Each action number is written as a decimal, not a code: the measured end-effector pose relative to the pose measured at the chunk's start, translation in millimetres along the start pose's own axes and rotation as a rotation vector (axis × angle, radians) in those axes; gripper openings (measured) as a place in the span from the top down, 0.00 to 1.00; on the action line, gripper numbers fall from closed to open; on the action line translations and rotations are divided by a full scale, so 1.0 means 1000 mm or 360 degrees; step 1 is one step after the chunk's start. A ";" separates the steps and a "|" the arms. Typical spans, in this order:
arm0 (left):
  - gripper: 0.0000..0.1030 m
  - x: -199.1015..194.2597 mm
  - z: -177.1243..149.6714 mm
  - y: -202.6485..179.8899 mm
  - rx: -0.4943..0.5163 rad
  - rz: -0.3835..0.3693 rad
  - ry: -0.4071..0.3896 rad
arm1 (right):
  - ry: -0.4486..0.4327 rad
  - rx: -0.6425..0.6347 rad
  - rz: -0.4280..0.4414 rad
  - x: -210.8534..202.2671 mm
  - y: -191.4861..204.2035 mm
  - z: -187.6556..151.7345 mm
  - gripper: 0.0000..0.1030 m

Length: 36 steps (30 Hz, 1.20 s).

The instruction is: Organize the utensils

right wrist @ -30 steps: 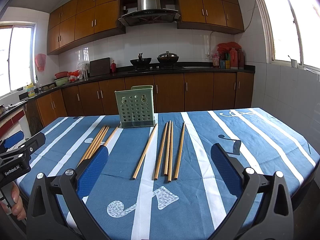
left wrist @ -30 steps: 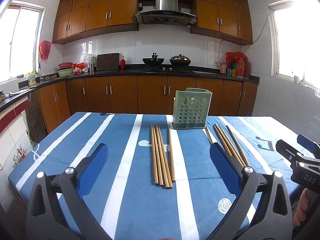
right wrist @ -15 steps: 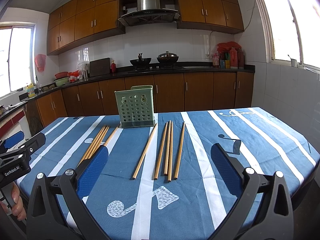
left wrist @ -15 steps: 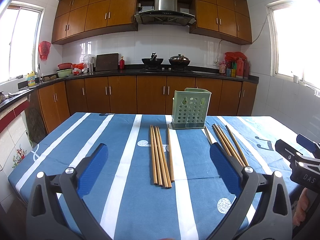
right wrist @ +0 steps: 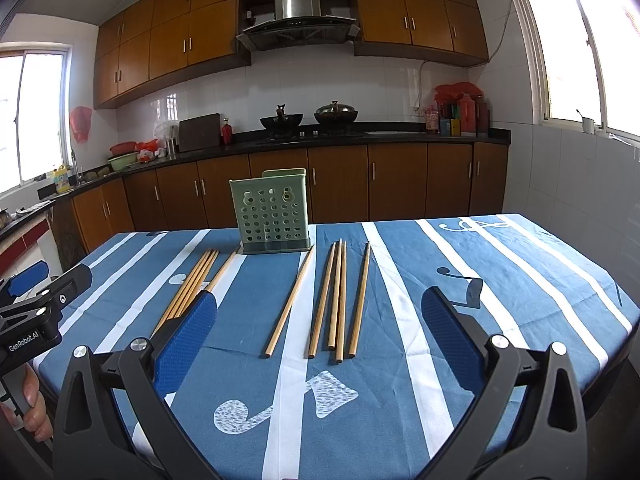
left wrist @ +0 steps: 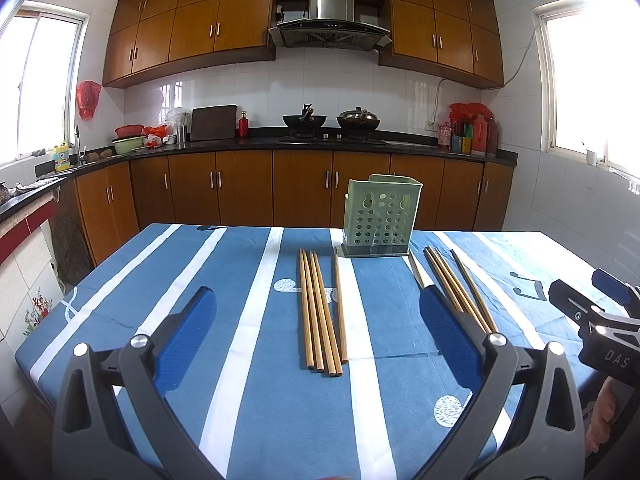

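A green perforated utensil holder point(left wrist: 382, 218) point(right wrist: 272, 212) stands upright at the far side of the blue striped table point(left wrist: 168, 280). Two sets of wooden chopsticks lie flat in front of it. One set point(left wrist: 320, 312) point(right wrist: 192, 288) is left of the holder and the other point(left wrist: 460, 288) point(right wrist: 340, 300) is right of it. My left gripper point(left wrist: 318, 300) hovers open above the near table edge, facing the left set, with nothing between its fingers. The right gripper point(right wrist: 318, 304) is open too and faces the right set. Each gripper shows at the edge of the other's view point(left wrist: 600, 320) point(right wrist: 40, 300).
A hand point(right wrist: 34, 400) holds the left gripper's handle at the table's near left. Behind the table run brown kitchen cabinets point(left wrist: 300, 188) and a dark counter with pots point(left wrist: 332, 122). The table's right edge point(right wrist: 624, 320) drops off near a tiled wall.
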<state>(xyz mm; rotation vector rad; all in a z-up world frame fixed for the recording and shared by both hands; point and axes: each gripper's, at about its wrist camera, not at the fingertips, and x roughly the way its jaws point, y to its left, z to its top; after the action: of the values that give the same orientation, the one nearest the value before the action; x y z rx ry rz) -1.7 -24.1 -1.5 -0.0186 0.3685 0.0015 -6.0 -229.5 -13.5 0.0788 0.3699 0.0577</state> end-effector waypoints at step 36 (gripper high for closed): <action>0.04 0.003 0.000 0.014 0.0000 -0.0007 0.0007 | 0.0011 0.0005 -0.0002 0.002 0.002 -0.002 0.02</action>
<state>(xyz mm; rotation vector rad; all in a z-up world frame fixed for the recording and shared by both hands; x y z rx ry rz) 0.5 -10.4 -3.1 -0.0195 0.3727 -0.0029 -4.7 -227.4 -15.9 0.0814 0.3771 0.0561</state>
